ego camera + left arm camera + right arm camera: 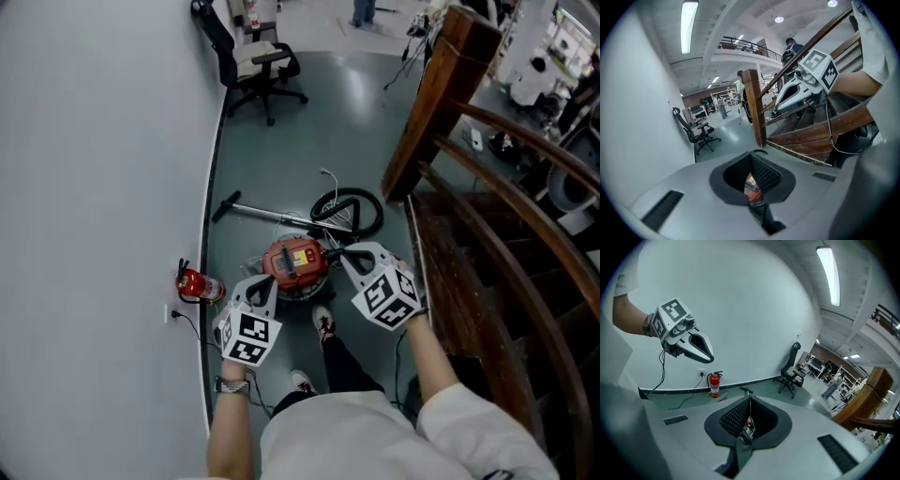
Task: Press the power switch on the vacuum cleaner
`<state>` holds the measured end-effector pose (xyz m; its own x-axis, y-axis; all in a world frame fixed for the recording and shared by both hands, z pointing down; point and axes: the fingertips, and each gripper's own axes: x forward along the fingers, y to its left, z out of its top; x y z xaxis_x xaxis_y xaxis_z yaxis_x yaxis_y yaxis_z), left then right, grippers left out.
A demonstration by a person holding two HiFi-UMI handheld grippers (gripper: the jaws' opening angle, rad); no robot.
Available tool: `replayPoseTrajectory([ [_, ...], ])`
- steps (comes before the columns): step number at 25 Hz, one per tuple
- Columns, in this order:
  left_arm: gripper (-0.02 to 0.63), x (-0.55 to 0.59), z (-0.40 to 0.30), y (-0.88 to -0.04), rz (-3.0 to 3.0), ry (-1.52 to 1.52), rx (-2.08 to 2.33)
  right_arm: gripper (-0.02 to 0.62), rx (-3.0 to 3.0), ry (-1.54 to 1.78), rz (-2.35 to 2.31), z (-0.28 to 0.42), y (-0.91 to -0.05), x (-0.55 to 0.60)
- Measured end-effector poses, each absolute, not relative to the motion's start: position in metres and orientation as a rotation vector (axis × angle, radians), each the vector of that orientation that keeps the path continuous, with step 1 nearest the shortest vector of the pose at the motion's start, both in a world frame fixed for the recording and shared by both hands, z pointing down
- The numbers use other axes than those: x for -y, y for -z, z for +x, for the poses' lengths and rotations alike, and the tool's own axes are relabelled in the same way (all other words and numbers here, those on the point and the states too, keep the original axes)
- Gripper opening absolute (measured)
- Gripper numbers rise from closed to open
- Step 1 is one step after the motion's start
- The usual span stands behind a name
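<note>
You are holding two hand-held grippers over one vacuum (295,265), which is lying on the floor (300,141) just ahead of your feet. Its round red body with a dark handle is sitting between them. Its one wand (267,214) is pointing up-left toward the wall and its one hose (349,211) is looping up-right. The left hand-held gripper (265,283) and right hand-held gripper (354,256) are both showing jaws together, empty.

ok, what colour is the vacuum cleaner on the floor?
The vacuum cleaner is red; clearest in the head view.
</note>
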<state>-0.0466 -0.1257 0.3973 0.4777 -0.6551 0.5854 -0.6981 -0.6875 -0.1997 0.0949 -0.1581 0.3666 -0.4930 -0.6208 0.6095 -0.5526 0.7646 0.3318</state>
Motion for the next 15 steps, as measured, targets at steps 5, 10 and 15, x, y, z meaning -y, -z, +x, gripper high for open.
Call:
replayPoseTrajectory([
  [5, -0.002, 0.112, -0.043, -0.377, 2.695, -0.996, 1.205, 0.029, 2.209, 0.155, 0.886, 0.096, -0.347, 0.135],
  [10, -0.002, 0.101, -0.046, -0.361, 2.732, -0.998, 1.209, 0.029, 2.217, 0.188, 0.902, 0.092, -0.326, 0.116],
  [15, -0.002, 0.091, -0.053, -0.341, 2.773, -1.008, 1.225, 0.029, 2.221, 0.196, 0.896, 0.082, -0.313, 0.099],
])
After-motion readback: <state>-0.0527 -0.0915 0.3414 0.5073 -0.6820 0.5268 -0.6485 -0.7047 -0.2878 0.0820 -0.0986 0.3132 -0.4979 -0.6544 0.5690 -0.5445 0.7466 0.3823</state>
